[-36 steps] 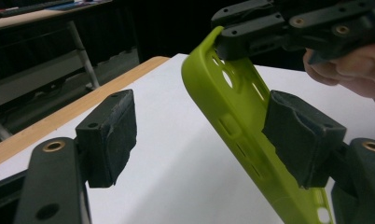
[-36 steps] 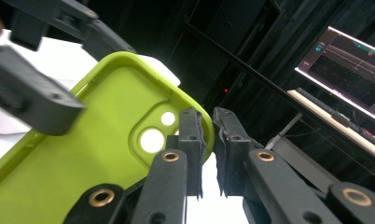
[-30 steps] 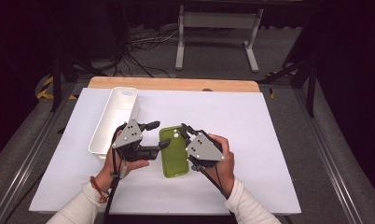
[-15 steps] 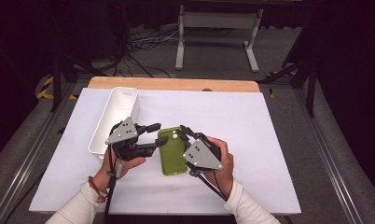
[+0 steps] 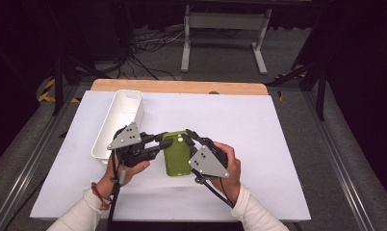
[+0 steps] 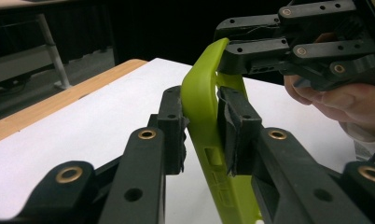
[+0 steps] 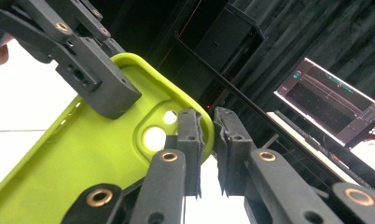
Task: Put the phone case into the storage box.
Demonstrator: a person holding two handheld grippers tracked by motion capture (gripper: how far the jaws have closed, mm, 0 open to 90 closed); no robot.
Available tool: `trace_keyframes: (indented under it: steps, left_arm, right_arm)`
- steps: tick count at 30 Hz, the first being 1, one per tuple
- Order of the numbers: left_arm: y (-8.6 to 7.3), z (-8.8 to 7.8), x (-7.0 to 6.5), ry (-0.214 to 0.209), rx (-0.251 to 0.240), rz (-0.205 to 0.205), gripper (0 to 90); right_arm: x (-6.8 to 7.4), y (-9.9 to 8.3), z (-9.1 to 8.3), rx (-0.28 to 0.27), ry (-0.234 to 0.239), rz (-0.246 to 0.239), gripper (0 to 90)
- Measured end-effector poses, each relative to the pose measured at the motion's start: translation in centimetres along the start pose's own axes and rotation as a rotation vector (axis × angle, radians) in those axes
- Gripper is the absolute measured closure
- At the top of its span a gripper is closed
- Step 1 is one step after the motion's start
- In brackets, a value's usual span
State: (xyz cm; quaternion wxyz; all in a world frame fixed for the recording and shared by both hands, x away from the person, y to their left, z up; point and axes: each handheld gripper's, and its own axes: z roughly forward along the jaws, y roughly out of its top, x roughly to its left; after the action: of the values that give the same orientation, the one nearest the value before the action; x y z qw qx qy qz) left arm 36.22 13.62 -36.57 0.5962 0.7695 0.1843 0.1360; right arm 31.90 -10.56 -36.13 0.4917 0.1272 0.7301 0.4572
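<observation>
A lime-green phone case (image 5: 177, 155) is held between both grippers just above the white table (image 5: 278, 144). My left gripper (image 5: 159, 144) is shut on the case's left long edge; in the left gripper view its pads pinch the green rim (image 6: 202, 116). At the far corner by the camera holes, my right gripper (image 5: 188, 138) is shut on the rim. In the right gripper view its jaws clamp that rounded corner (image 7: 206, 140), and the case's inner face (image 7: 83, 158) tilts toward the camera. The other gripper shows beyond each one: the right gripper (image 6: 288, 46) and the left gripper (image 7: 90, 79).
A long white tray (image 5: 118, 122) stands just left of my left hand. A wooden strip (image 5: 182, 86) runs along the table's far edge. A metal stand (image 5: 225, 33) and cables lie on the floor beyond. A lit monitor (image 7: 330, 102) sits off to the side.
Both hands and the case have drifted slightly left and toward the person. The right gripper's plate has come nearer the front edge. Both grips hold unchanged.
</observation>
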Motion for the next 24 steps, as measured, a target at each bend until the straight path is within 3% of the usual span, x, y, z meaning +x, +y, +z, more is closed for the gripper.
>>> trace_keyframes:
  steps: [6, 12, 24]
  left_arm:
    - [0.1, -0.6, 0.1, 0.026, -0.022, 0.025, 77.8]
    - [0.0, -0.7, 0.1, 0.033, -0.036, 0.022, 78.0]
    - [-0.1, -1.6, 0.6, 0.058, -0.047, 0.022, 78.0]
  right_arm:
    - [0.3, 0.0, 0.1, 0.001, 0.011, 0.0, 80.9]
    - [0.4, 0.0, 0.0, -0.002, 0.019, 0.009, 79.9]
    - [-0.2, -0.4, -1.1, 0.009, 0.062, 0.091, 67.8]
